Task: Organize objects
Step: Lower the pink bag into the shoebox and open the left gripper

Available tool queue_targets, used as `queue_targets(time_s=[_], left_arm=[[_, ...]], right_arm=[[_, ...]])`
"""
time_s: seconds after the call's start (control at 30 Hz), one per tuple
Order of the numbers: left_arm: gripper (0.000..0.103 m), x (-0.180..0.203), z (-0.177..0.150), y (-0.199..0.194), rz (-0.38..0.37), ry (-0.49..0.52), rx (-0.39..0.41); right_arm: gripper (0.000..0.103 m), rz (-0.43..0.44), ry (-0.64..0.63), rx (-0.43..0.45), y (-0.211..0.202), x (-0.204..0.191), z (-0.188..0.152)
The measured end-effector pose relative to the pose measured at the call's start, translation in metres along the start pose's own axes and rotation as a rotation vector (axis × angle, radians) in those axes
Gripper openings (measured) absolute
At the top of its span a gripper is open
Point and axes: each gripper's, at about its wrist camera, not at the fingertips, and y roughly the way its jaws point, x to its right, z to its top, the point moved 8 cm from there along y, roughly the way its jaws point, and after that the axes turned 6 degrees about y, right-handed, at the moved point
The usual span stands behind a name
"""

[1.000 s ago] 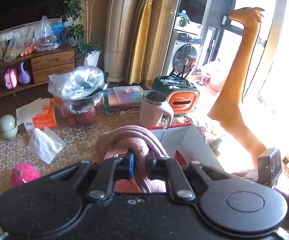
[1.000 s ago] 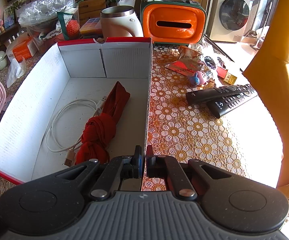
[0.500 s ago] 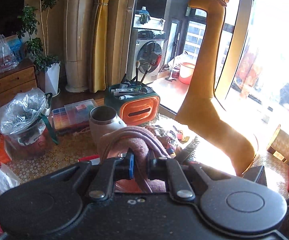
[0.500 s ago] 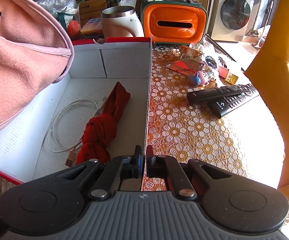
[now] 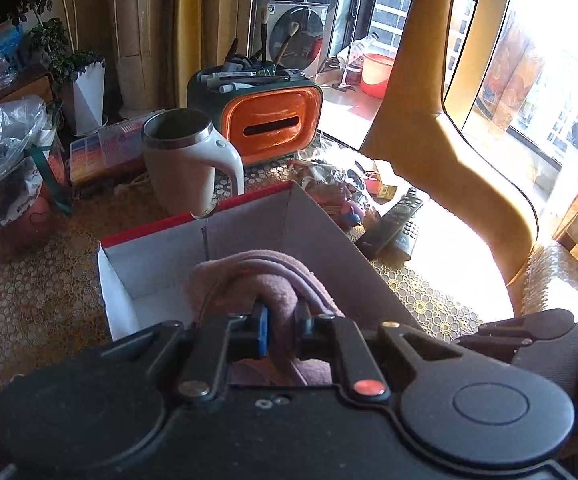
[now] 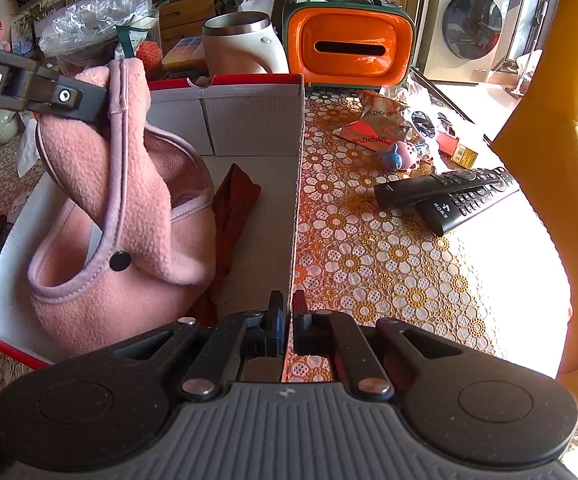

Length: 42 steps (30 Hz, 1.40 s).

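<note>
My left gripper (image 5: 281, 330) is shut on a pink fleece pouch (image 5: 257, 280) and holds it over the open white cardboard box (image 5: 149, 256) with red rims. In the right wrist view the pouch (image 6: 129, 220) hangs from the left gripper (image 6: 101, 98) with its bottom resting inside the box (image 6: 249, 128), partly covering a red folded cloth (image 6: 235, 196). My right gripper (image 6: 287, 320) is shut on the box's right wall at its near end.
On the floral tablecloth right of the box lie two black remotes (image 6: 449, 192), a small pink toy (image 6: 403, 155) and snack packets (image 6: 377, 124). A white mug (image 6: 241, 46) and an orange tissue box (image 6: 349, 46) stand behind the box. A yellow giraffe figure (image 6: 549, 168) stands at the right.
My left gripper has swung right and lowered the pink pouch into the box, hiding the white cable and part of the red cloth. My right gripper has stayed on the box wall.
</note>
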Motion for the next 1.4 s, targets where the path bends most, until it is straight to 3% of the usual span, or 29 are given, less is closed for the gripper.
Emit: queue_targets(time_s=[0.37, 0.63, 0.97, 1.03, 1.4], left_arm=[[0.010, 0.017, -0.043, 0.050, -0.027, 0.047, -0.170], [0.014, 0.017, -0.051, 0.064, -0.035, 0.056, -0.227], [0.027, 0.014, -0.052, 0.056, -0.055, 0.018, -0.207], [0.036, 0.014, -0.052, 0.051, -0.062, 0.015, -0.196], [0.059, 0.006, -0.048, -0.009, -0.090, -0.010, -0.091]], right_arm=[[0.003, 0.000, 0.000, 0.000, 0.000, 0.000, 0.000], [0.004, 0.000, 0.002, -0.001, 0.000, -0.001, -0.001], [0.004, -0.002, -0.001, -0.001, 0.000, -0.001, -0.001], [0.004, -0.001, 0.001, -0.001, 0.000, -0.001, -0.001], [0.003, -0.010, -0.001, -0.003, 0.001, -0.001, -0.001]])
